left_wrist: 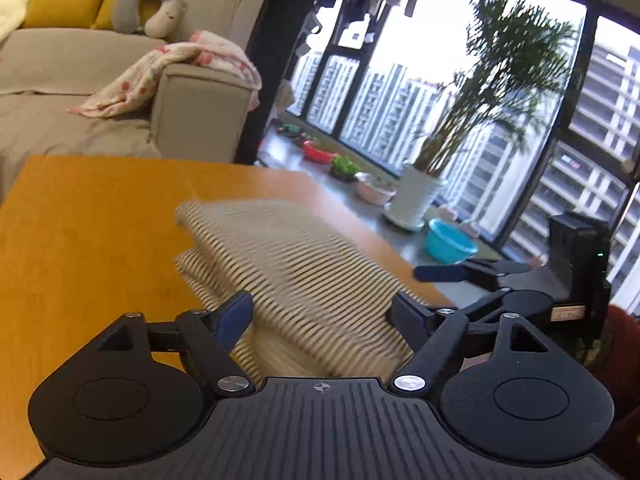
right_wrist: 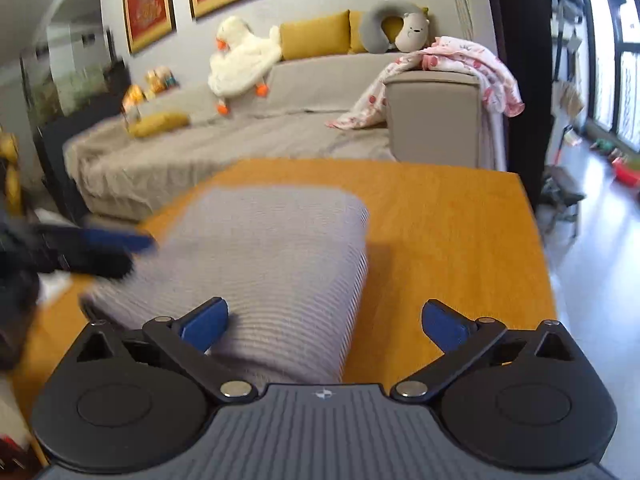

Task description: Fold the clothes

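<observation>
The soft striped cloth with thin dark and cream lines [left_wrist: 280, 256] lies folded in a thick bundle in the middle of both pictures, flat on the smooth orange wooden tabletop [left_wrist: 100, 216]. In the right wrist view the same striped cloth [right_wrist: 272, 260] looks grey and blurry, with a rounded folded edge on its right side and bare tabletop [right_wrist: 448, 240] past that edge.

The left claw [left_wrist: 324, 316] is partly wide. The near end of the bundle sits between its blue pads, but the pads do not seem to press it. The right claw [right_wrist: 324, 324] is as wide as it goes. Its left pad is over the cloth and its right pad is over bare wood, so it holds nothing.

The fold looks nearly done, so I think the step now is to let go and tidy the bundle. To do that well, pull both claws back gently, so no pad drags a layer and opens the fold. If an edge sticks out, push it in with a flat pad. Keep the bundle away from the tabletop's edge on the right of the left wrist view.

Farther off, at the upper left of the left wrist view, is a grey fabric sofa [left_wrist: 80, 64] with a pink spotted blanket [left_wrist: 176, 68] over its arm.
</observation>
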Demonstrator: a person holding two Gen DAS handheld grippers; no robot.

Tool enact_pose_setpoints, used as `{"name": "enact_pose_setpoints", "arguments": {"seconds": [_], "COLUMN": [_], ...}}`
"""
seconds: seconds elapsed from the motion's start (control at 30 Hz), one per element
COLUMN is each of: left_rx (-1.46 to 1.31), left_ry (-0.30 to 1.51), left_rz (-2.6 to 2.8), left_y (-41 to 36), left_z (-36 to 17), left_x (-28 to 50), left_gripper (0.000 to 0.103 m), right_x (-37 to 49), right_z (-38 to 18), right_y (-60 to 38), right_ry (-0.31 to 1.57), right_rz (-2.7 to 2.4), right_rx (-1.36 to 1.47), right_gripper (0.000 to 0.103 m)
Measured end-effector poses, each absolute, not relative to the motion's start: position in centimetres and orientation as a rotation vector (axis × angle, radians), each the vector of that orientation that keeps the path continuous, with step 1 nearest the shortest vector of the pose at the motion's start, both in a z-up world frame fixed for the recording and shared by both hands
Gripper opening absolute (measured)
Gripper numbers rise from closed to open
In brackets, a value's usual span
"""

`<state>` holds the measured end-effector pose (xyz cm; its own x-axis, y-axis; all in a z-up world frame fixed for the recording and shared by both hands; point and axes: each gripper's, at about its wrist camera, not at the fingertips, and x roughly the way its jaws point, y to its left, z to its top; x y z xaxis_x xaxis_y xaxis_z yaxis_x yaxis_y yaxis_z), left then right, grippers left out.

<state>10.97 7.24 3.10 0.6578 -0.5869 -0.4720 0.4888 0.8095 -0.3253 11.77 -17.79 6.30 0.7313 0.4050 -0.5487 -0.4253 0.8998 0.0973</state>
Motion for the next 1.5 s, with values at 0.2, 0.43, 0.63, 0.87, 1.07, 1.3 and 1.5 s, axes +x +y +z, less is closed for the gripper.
{"name": "enact_pose_setpoints", "arguments": {"seconds": [0.2,0.43,0.63,0.87,1.07,1.3,1.5], "left_rx": [-0.191,-0.183,-0.194,-0.278,-0.238,-0.291,-0.306], "left_ry": [0.686,0.682,0.680,0.735,0.750,0.597,0.573], "left_rz": [-0.557,-0.550,-0.550,-0.607,-0.615,-0.570,-0.616], "left_y": [7.7,8.1,8.3,8.4,6.2,9.8,8.9], "left_z": [0.5,0.2,-0.1,-1.1,-0.9,4.3,5.7], "left_x": [11.7,11.4,11.2,11.5,11.1,9.7,11.6], "left_gripper": [0.081,0.084,0.085,0.084,0.076,0.064,0.063], "right_x": [10.6,10.6,11.2,11.3,11.0,10.7,10.7], "right_z": [5.5,4.5,3.8,3.4,3.5,3.3,3.2], "right_y": [-16.8,-17.8,-18.8,-18.5,-17.2,-18.1,-18.1], "right_ry": [0.581,0.636,0.687,0.726,0.707,0.692,0.680], "right_rz": [0.392,0.368,0.393,0.455,0.479,0.500,0.500], "right_rx": [-0.016,0.159,0.269,0.311,0.255,0.274,0.290], "right_gripper": [0.103,0.103,0.103,0.103,0.103,0.103,0.103]}}
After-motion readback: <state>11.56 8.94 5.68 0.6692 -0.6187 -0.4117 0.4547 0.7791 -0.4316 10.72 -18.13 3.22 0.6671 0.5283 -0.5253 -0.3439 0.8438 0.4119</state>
